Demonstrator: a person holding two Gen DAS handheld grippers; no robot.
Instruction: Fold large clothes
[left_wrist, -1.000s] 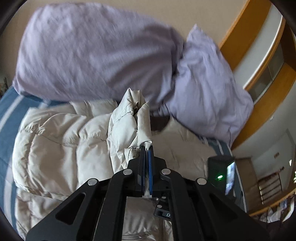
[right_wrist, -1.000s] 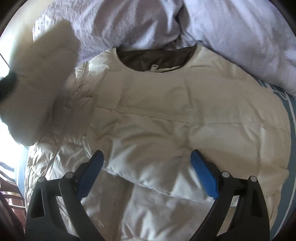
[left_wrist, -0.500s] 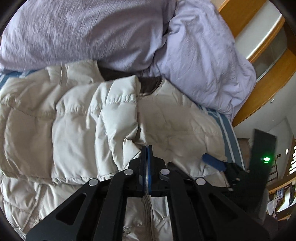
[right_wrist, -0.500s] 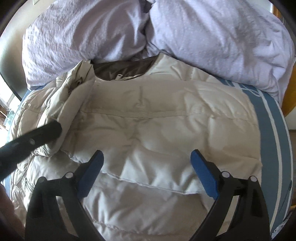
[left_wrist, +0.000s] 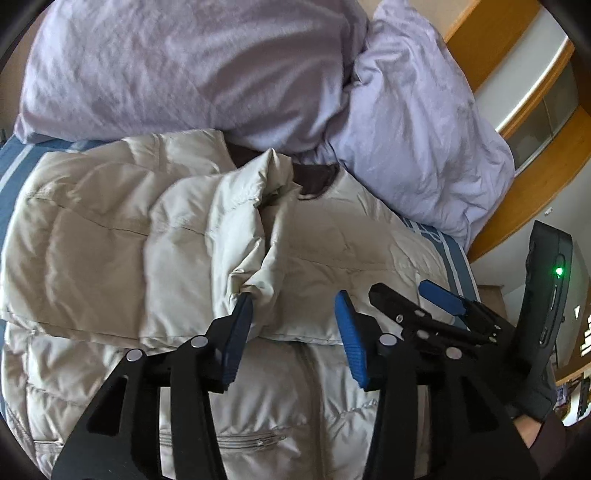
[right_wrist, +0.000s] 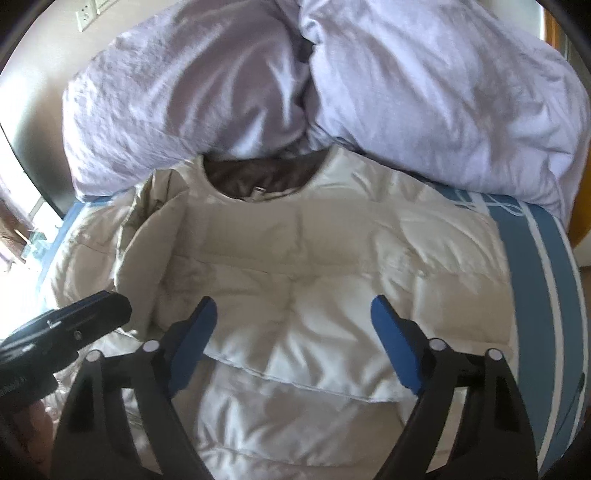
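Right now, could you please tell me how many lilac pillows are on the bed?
2: one pillow lies behind the jacket's collar toward the left, the other pillow toward the right, pressed together. More may be hidden behind them.

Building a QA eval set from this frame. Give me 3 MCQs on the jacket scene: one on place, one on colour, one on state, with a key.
1. Where does the folded sleeve lie?
A. Across the jacket's front
B. On the pillows
C. Off the bed

2. What colour are the pillows?
A. Blue
B. Pale lilac
C. Brown

3. How does the left gripper stand?
A. Shut on the sleeve
B. Open
C. Out of view

Key:
1 A: the sleeve rests over the chest of the cream jacket, below the collar.
2 B: both pillows behind the collar are lilac.
3 B: its blue fingers stand apart, with the sleeve cuff lying by the left one.
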